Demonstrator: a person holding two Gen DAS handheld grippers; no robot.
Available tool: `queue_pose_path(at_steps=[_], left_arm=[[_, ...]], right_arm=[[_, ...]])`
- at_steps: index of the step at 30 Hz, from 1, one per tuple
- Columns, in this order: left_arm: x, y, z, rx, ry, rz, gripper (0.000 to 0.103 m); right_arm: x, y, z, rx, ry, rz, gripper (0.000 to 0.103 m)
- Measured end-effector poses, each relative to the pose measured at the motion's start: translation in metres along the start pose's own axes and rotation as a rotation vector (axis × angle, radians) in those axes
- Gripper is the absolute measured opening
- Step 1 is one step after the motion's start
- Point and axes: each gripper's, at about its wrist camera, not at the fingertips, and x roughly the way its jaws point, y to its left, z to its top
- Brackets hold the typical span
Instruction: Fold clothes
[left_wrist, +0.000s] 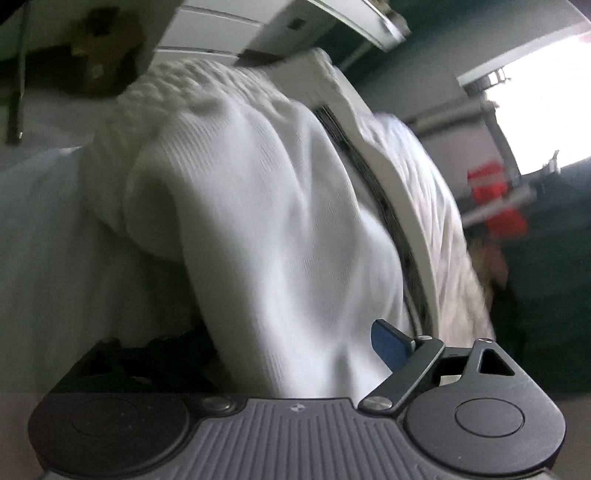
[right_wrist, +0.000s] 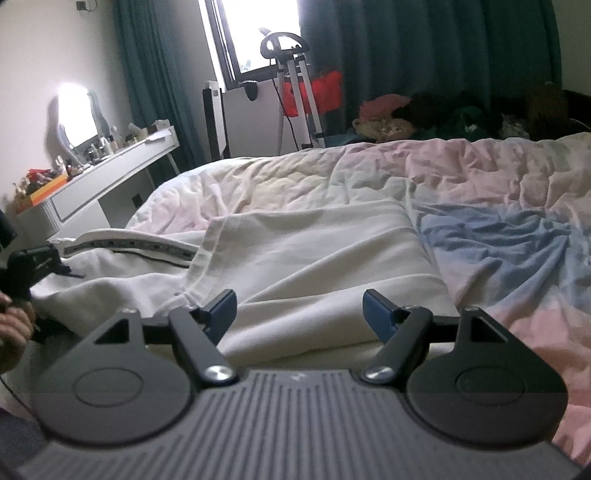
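Observation:
A white garment (right_wrist: 306, 266) with a dark patterned stripe (right_wrist: 133, 245) lies on the bed, its right part folded flat. My right gripper (right_wrist: 299, 310) is open and empty, just above the garment's near edge. In the left wrist view the same white garment (left_wrist: 258, 221) is bunched and hangs over my left gripper (left_wrist: 314, 354), hiding its left finger. The right blue pad (left_wrist: 388, 343) presses against the cloth, so the gripper looks shut on it. The left gripper (right_wrist: 33, 266) also shows at the far left of the right wrist view, at the garment's left end.
The bed carries a crumpled pink, blue and cream quilt (right_wrist: 498, 229). A white dressing table (right_wrist: 110, 173) with a mirror stands at the left. A garment steamer stand (right_wrist: 295, 74) and a pile of clothes (right_wrist: 424, 114) lie beyond the bed, before green curtains.

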Motion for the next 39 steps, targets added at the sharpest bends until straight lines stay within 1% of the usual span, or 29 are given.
queue_pose_path(at_steps=[1,4,8,9,11,13,14,15,16,17,18,19,21,22,24,27,30,32,35,37,39], left_arm=[[-0.001,0.001,0.003,-0.009,-0.033,0.003,0.083],[-0.002,-0.003,0.009,0.046,-0.112,0.058,0.079],[-0.003,0.0,0.015,0.058,-0.163,0.071,0.073],[-0.003,0.001,0.016,0.053,-0.17,0.071,0.07],[-0.004,0.0,0.015,0.062,-0.196,0.078,0.061],[-0.007,-0.007,0.014,0.096,-0.227,0.087,0.044],[-0.008,-0.01,0.015,0.115,-0.243,0.09,0.04],[-0.011,-0.015,0.013,0.14,-0.264,0.095,0.03],[-0.008,-0.026,0.012,0.176,-0.293,0.109,0.023],[-0.005,-0.037,0.01,0.212,-0.321,0.122,0.021],[-0.009,-0.046,0.006,0.254,-0.351,0.134,0.018],[-0.013,-0.056,0.003,0.304,-0.382,0.147,0.017],[-0.024,-0.082,-0.013,0.447,-0.464,0.183,0.016],[-0.029,-0.095,-0.023,0.512,-0.507,0.195,0.015],[-0.041,-0.123,-0.046,0.623,-0.592,0.198,0.015],[-0.054,-0.167,-0.078,0.766,-0.716,0.16,0.015],[-0.064,-0.216,-0.115,0.884,-0.805,0.084,0.015],[-0.064,-0.244,-0.144,0.968,-0.838,0.044,0.015],[-0.055,-0.281,-0.196,1.102,-0.859,-0.024,0.014],[-0.039,-0.299,-0.233,1.177,-0.848,-0.069,0.014],[-0.019,-0.31,-0.269,1.227,-0.803,-0.116,0.014]], right_arm=[[0.001,0.0,0.0,0.0,0.004,-0.003,0.077],[0.006,0.0,-0.001,0.0,0.019,-0.01,0.077],[0.01,0.0,-0.003,-0.004,0.028,-0.012,0.077],[0.011,0.0,-0.003,-0.006,0.03,-0.014,0.077],[0.016,0.0,-0.004,-0.01,0.037,-0.018,0.077],[0.026,0.0,-0.006,-0.009,0.053,-0.024,0.077],[0.033,0.0,-0.007,-0.008,0.066,-0.027,0.077],[0.039,0.0,-0.009,-0.006,0.085,-0.031,0.077],[0.046,0.0,-0.011,-0.004,0.104,-0.035,0.077],[0.053,-0.001,-0.012,-0.003,0.122,-0.04,0.077],[0.06,-0.001,-0.014,-0.001,0.141,-0.044,0.079],[0.067,-0.001,-0.016,0.001,0.16,-0.048,0.079],[0.078,-0.001,-0.018,0.002,0.189,-0.054,0.079],[0.075,-0.001,-0.017,0.001,0.181,-0.048,0.079],[0.067,-0.007,-0.012,0.048,0.165,-0.025,0.077],[0.054,-0.022,-0.005,0.143,0.133,-0.012,0.077],[0.044,-0.041,0.003,0.232,0.101,-0.026,0.077],[0.035,-0.058,0.009,0.309,0.074,-0.029,0.077],[0.023,-0.083,0.016,0.407,0.025,-0.047,0.077],[0.016,-0.098,0.019,0.463,-0.01,-0.068,0.077],[0.009,-0.113,0.022,0.52,-0.041,-0.086,0.078]])
